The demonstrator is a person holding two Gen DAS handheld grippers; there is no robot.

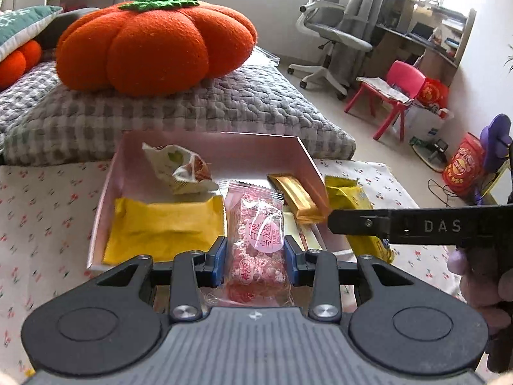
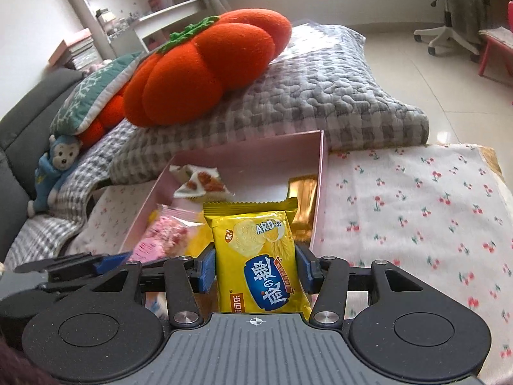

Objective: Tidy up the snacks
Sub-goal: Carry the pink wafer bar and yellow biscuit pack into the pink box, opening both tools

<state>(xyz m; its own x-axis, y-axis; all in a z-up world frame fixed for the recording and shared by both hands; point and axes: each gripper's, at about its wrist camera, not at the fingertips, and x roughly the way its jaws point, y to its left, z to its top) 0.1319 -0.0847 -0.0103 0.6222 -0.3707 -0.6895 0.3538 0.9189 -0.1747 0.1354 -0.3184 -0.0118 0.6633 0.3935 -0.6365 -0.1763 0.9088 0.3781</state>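
Note:
A pink box (image 1: 307, 157) (image 2: 323, 173) stands on the cherry-print cloth (image 1: 45, 199) (image 2: 416, 199). Inside lie a yellow packet (image 1: 160, 227), a crumpled white wrapper (image 1: 182, 170) (image 2: 202, 183) and a gold bar (image 1: 298, 199) (image 2: 303, 192). My left gripper (image 1: 256, 256) is shut on a pink snack packet (image 1: 259, 240) (image 2: 163, 237), held over the box's near edge. My right gripper (image 2: 255, 268) is shut on a yellow biscuit packet (image 2: 259, 256) (image 1: 349, 195), held at the box's near right side; its finger shows from the side in the left wrist view.
A grey quilted cushion (image 1: 224, 102) (image 2: 320, 96) with an orange pumpkin pillow (image 1: 154, 41) (image 2: 205, 67) lies right behind the box. A monkey toy (image 2: 54, 173) hangs at the left. An office chair (image 1: 330, 32) and a red stool (image 1: 391, 96) stand on the floor.

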